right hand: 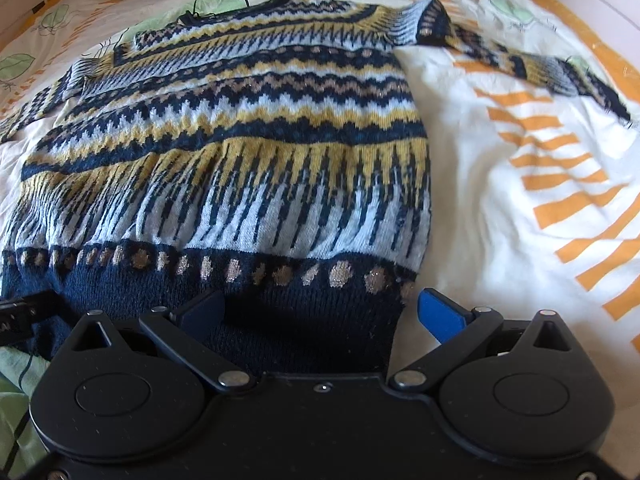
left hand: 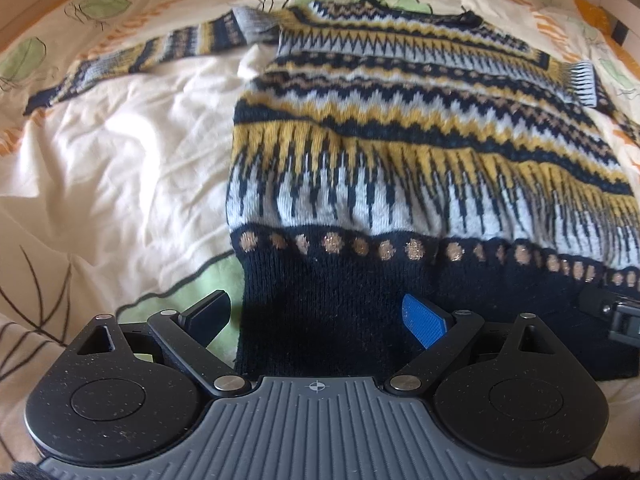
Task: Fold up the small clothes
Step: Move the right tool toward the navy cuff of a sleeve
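Rumpled bedding covers a bed, cream with green leaf prints and orange stripes. Spread flat on it lies a knitted sweater banded in navy, mustard and pale grey, with a row of glittery dots above its dark hem. Its long axis runs straight away from both cameras: hem nearest, neckline farthest, sleeves stretched out to either side.

Both tools sit at that hem. The left hand-held gripper has its jaws spread wide at the hem's left corner, one finger over the bedding and the blue-padded finger over the knit. The right hand-held gripper mirrors it at the hem's right corner, also wide and holding nothing. Each is equally near its own corner, so a lift of the hem toward the neckline looks likely.
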### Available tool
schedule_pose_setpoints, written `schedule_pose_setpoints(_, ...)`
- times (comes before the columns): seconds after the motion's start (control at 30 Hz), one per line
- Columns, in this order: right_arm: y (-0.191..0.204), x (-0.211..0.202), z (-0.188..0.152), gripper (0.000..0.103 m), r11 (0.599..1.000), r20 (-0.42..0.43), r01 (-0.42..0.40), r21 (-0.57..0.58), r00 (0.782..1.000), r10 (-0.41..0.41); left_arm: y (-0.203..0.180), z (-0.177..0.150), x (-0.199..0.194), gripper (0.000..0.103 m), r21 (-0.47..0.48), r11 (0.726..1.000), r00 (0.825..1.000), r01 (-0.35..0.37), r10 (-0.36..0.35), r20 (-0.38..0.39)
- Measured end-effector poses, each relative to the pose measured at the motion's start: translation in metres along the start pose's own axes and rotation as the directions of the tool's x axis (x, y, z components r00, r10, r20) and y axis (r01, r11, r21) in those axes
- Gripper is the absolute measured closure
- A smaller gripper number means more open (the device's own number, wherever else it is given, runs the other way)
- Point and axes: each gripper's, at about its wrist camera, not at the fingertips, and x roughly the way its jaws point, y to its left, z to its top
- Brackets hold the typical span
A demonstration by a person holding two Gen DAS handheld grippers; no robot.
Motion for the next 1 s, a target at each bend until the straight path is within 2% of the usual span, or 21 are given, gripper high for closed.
schedule_pose_setpoints(0.17, -0.006, 0.007, 0.001, 0.001, 0.999, -0.029, -0.034, 0.034, 0.999, 0.035, 0.000, 0.001, 0.007, 0.006, 0.004, 1.000, 1.000, 0.011, -0.011, -0.007)
schedule_pose_setpoints(0.27, -0.011, 0.010, 0.001, 0.000, 0.997, -0.045, -0.060, 0.058, 0.997, 0.062, 0.000, 0.003, 0.012, 0.000, 0.010, 1.000, 1.000, 0.013, -0.012, -0.008)
schedule_pose_setpoints(0.4, -0.019, 0.012, -0.001, 0.000, 0.992, -0.038, -0.106, 0.073, 0.993, 0.109, 0.004, 0.006, 0.015, 0.000, 0.006, 0.999, 0.999, 0.037, -0.037, -0.023)
schedule_pose_setpoints(0.5, -0.019, 0.012, 0.004, 0.000, 0.991, -0.067, -0.119, 0.057, 0.990, 0.122, 0.007, 0.011, 0.010, 0.004, -0.009, 0.999, 0.999, 0.047, -0.047, -0.022)
schedule_pose_setpoints(0.53, -0.020, 0.012, 0.007, 0.000, 0.991, -0.088, -0.124, 0.052, 0.988, 0.129, 0.007, 0.013, 0.006, 0.011, -0.013, 0.999, 0.999, 0.046, -0.047, -0.011)
schedule_pose_setpoints(0.67, -0.032, 0.007, 0.022, 0.001, 0.983, -0.160, -0.168, 0.069, 0.971, 0.177, 0.002, 0.029, -0.012, 0.014, 0.000, 1.000, 0.998, 0.021, -0.021, 0.067)
schedule_pose_setpoints(0.73, -0.047, -0.002, 0.032, 0.002, 0.979, -0.132, -0.181, 0.099, 0.972, 0.193, -0.001, 0.042, -0.018, 0.014, 0.007, 1.000, 0.994, 0.025, -0.025, 0.102)
schedule_pose_setpoints(0.87, -0.084, -0.027, 0.065, 0.002, 0.984, -0.014, -0.132, 0.115, 0.991, 0.135, -0.014, 0.067, -0.019, 0.014, 0.038, 0.999, 0.989, 0.021, -0.027, 0.146)
schedule_pose_setpoints(1.0, -0.139, -0.042, 0.109, 0.002, 0.978, 0.106, -0.101, 0.182, 0.991, 0.082, -0.029, 0.087, -0.007, 0.014, 0.056, 0.998, 0.988, 0.023, -0.031, 0.151)
